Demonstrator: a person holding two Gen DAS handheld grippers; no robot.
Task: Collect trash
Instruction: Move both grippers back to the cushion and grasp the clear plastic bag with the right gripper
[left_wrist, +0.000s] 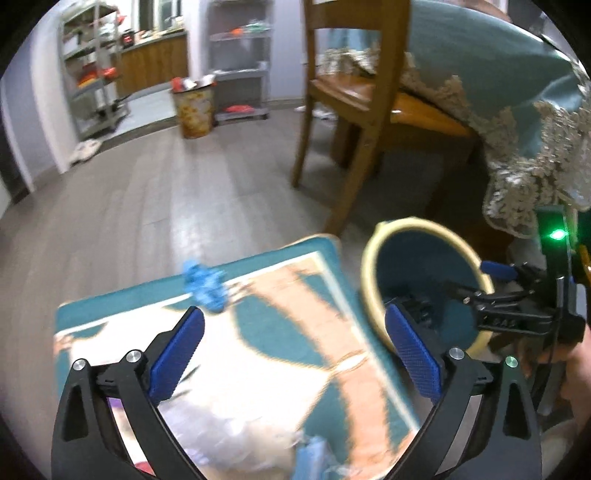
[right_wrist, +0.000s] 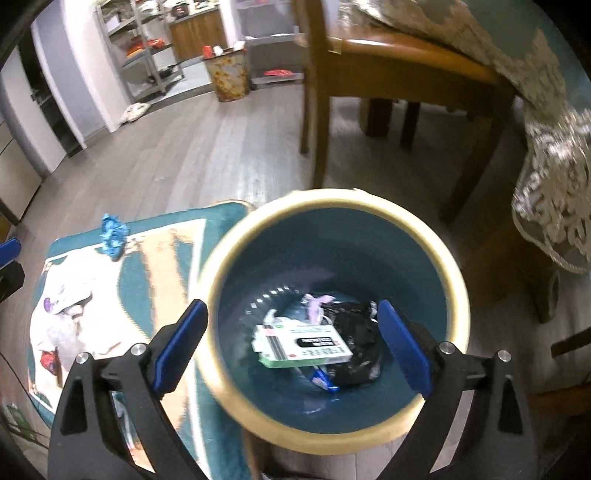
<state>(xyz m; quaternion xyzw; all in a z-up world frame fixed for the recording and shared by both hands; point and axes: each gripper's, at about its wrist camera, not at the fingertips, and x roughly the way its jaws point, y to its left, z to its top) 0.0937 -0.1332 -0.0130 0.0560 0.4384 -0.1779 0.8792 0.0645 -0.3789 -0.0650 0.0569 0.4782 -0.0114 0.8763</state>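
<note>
Teal inside and cream at the rim, the bin (right_wrist: 334, 295) sits on the floor just beside the mat (right_wrist: 155, 258), close enough that anything lifted off the mat needs only a short carry. It already holds a green-and-white box (right_wrist: 304, 345), a black crumpled bag (right_wrist: 356, 332) and a few smaller scraps, so part of the collecting looks done.

The right gripper (right_wrist: 295, 347) hangs directly above the bin's mouth with its blue pads spread wide and nothing between them. From where it is, that reads as the spot for dropping things in, though the frames alone cannot say whether it has done so.

The left gripper (left_wrist: 295, 349) is also spread and empty. It is over the mat, its fingers pointing toward the blue crumpled wrapper (left_wrist: 205, 290) that lies near the mat's far edge, partly on the teal border. The wrapper sits between and beyond the fingertips, not yet touched. My guess is that this is the next piece to take, and the wide opening suits a loose, lumpy wad.

More litter shows on the mat: pale and reddish scraps (right_wrist: 62, 306) in the right view, and something blue (left_wrist: 312, 458) at the bottom of the left view, too blurred to name.

A wooden chair (left_wrist: 351, 103) and a lace-edged tablecloth (left_wrist: 517, 122) stand behind the bin, leaving it easy to approach from the mat side only.
</note>
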